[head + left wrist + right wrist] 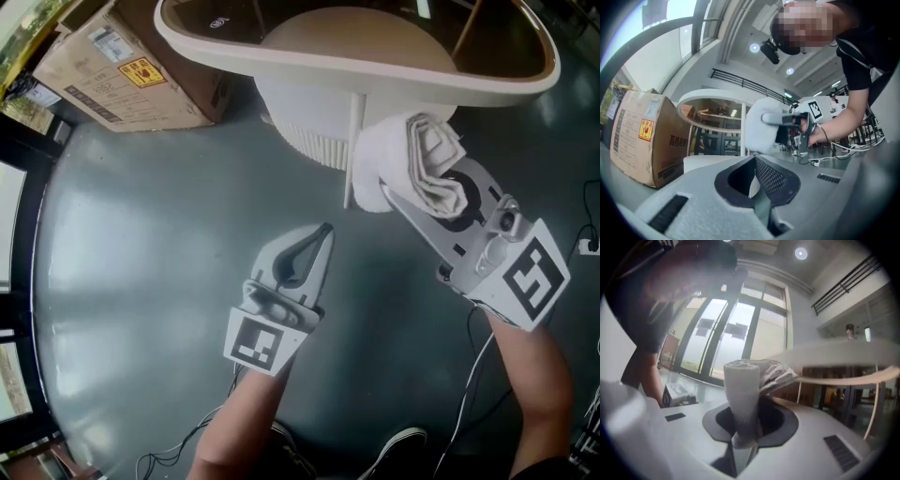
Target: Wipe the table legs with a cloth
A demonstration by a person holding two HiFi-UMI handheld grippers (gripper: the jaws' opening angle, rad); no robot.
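A small round table (pixel 281 58) with a cream rim stands over a white ribbed base (pixel 309 141). One thin white table leg (pixel 352 150) drops from the rim to the floor. My right gripper (pixel 398 192) is shut on a folded white cloth (pixel 412 164), which presses against that leg just under the rim. In the right gripper view the cloth (pixel 745 399) stands rolled between the jaws, with the table rim (pixel 843 369) close on the right. My left gripper (pixel 323 232) hangs shut and empty, low and left of the leg. The left gripper view shows the cloth (pixel 761 126) ahead.
A cardboard box (pixel 122 66) lies on the grey floor at the back left, close to the table. Dark window frames (pixel 23 234) run along the left edge. Cables (pixel 473 375) trail from the grippers over the floor near the person's shoes (pixel 403 450).
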